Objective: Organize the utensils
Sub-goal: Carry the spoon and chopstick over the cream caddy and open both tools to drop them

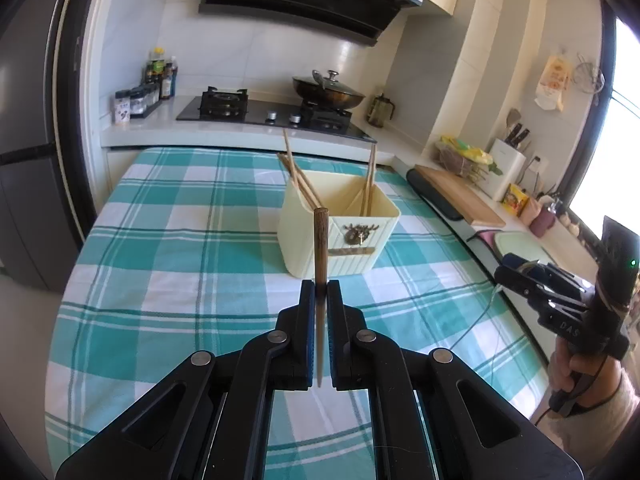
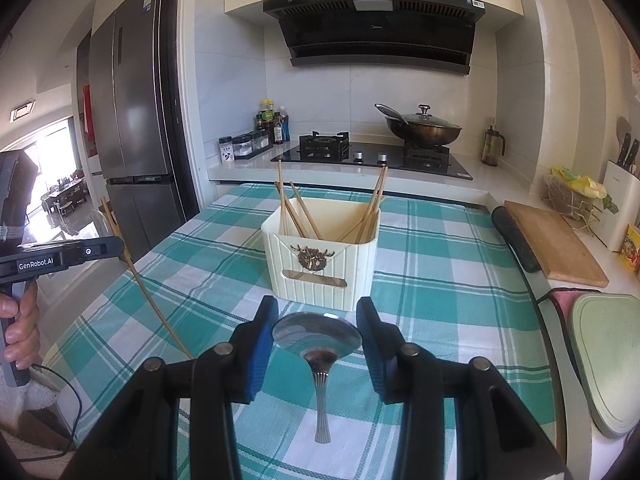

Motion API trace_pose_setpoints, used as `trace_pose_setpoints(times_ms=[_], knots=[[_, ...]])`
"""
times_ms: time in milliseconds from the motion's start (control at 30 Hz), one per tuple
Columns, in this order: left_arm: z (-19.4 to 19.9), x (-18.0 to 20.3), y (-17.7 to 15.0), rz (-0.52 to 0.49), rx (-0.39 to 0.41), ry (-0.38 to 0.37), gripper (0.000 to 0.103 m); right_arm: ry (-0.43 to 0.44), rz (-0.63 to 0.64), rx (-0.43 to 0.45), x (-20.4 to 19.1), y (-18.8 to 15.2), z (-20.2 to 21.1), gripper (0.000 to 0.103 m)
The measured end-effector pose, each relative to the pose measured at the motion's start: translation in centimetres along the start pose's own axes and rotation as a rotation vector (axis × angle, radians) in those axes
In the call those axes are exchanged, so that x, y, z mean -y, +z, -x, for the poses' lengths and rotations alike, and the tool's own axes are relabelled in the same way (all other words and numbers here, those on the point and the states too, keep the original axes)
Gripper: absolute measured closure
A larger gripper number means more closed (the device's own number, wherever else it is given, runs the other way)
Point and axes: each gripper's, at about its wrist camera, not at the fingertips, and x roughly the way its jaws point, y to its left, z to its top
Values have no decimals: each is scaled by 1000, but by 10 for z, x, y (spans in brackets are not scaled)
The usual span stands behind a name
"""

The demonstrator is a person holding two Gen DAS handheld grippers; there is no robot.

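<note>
A cream two-compartment utensil holder (image 1: 340,236) (image 2: 320,264) stands mid-table with several wooden chopsticks (image 1: 302,184) (image 2: 296,212) leaning in it. My left gripper (image 1: 321,288) is shut on a dark wooden chopstick (image 1: 321,248), held upright just in front of the holder; the gripper also shows at the left of the right wrist view (image 2: 80,252), with the chopstick (image 2: 148,296) slanting down. My right gripper (image 2: 317,320) holds a metal spoon (image 2: 318,340) by its bowl, between the blue pads (image 2: 260,344), close before the holder. It shows at the right of the left wrist view (image 1: 520,280).
The table carries a teal-and-white checked cloth (image 1: 180,240) (image 2: 440,264). Behind it are a gas stove (image 2: 360,156) with a lidded wok (image 2: 424,128) and spice bottles (image 2: 272,128). To the right lie a wooden cutting board (image 2: 556,244), a knife block (image 1: 508,168) and a green board (image 2: 608,360).
</note>
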Motion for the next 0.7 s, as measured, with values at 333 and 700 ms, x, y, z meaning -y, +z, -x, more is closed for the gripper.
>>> trace_pose_setpoints(times_ms=[333, 700], knots=[[8, -7, 10, 9, 13, -20, 99, 32, -48, -15, 7, 6, -2, 62], [32, -3, 76, -12, 91, -69, 99, 73, -94, -8, 30, 62, -3, 62]])
